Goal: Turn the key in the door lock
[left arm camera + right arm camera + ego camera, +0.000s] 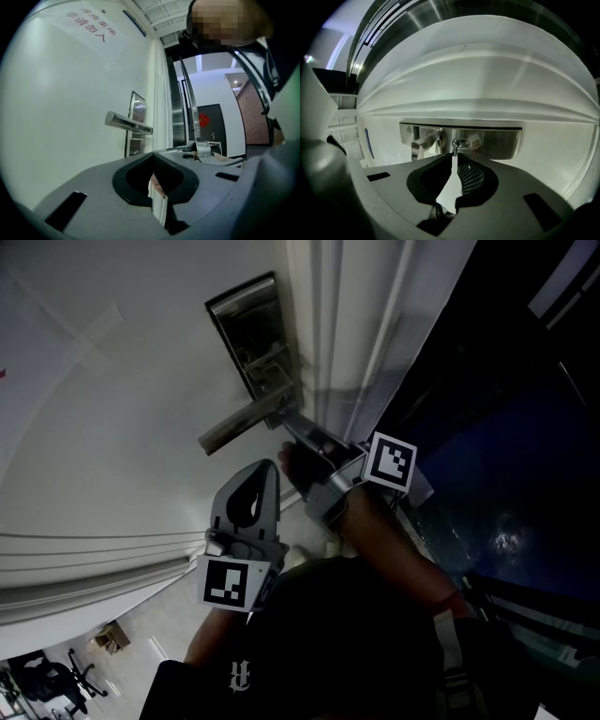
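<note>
Far left in head view: office chair (pixel 49 673) and cardboard box (pixel 114 637) on the floor below, white door (pixel 103 418) filling most of the frame. Left gripper (pixel 265 474) was held off the door, below the lever handle (pixel 239 427), touching nothing. In its own view the left gripper (pixel 153 174) had its jaws down to a thin slit with nothing in them. The handle (pixel 127 123) and lock plate (pixel 137 108) sat ahead of it, and red print ran across the door (pixel 70 93) near the top. Moving right: steel lock plate (pixel 251 329) sat at the door edge, with the handle sticking out level from it. Right gripper (pixel 292 425) was up against the plate just under the handle's pivot, tips at the lock. Head view didn't show the key, the gripper covered it. Right gripper view did: the key (pixel 455 149) sat in the keyhole in the plate (pixel 497 138), hanging straight down from the cylinder, handle (pixel 419 140) just left of it. Right gripper (pixel 454 157) jaws were pinched together at the tips on the key, with the gap widening only further back between the pads. Couldn't tell how far the key was turned. Further right in left gripper view: open doorway, and well beyond it a dark door (pixel 206 129) with a red ornament (pixel 203 119). Right of the door frame in head view was just dark glossy floor (pixel 506 484).
</note>
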Action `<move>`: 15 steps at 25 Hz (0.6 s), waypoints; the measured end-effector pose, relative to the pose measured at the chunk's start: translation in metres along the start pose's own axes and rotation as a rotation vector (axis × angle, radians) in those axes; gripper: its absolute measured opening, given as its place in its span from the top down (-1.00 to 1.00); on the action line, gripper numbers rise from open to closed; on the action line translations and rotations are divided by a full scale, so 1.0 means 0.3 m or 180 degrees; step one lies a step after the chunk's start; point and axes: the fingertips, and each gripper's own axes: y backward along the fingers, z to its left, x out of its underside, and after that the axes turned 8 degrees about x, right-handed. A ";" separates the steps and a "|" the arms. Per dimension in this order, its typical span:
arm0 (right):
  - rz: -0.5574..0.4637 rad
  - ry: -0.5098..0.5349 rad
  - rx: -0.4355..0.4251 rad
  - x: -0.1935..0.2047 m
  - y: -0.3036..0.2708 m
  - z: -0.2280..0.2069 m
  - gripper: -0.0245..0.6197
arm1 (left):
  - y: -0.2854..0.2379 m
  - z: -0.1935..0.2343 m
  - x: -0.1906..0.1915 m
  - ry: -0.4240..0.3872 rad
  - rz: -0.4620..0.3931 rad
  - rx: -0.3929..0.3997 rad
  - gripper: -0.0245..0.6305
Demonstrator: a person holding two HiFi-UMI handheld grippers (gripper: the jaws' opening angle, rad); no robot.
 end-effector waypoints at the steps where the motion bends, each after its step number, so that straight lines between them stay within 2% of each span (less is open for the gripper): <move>1: -0.0002 -0.0009 -0.0005 0.003 0.006 0.000 0.85 | -0.001 -0.003 0.003 0.0016 0.0008 0.0010 0.91; 4: 0.0002 -0.0019 0.0005 0.019 0.029 -0.007 0.85 | -0.002 -0.007 0.009 0.0066 0.0021 0.0030 0.91; 7: 0.0023 0.0151 0.0066 0.035 0.057 -0.018 0.85 | 0.000 -0.006 0.014 0.0105 0.0030 0.0034 0.91; 10: 0.0049 0.0569 0.0129 0.049 0.078 -0.013 0.85 | 0.000 -0.009 0.021 0.0155 0.0038 0.0053 0.91; 15: 0.0001 0.1498 0.0303 0.083 0.126 -0.014 0.85 | 0.006 -0.018 0.034 0.0186 0.0078 0.0063 0.91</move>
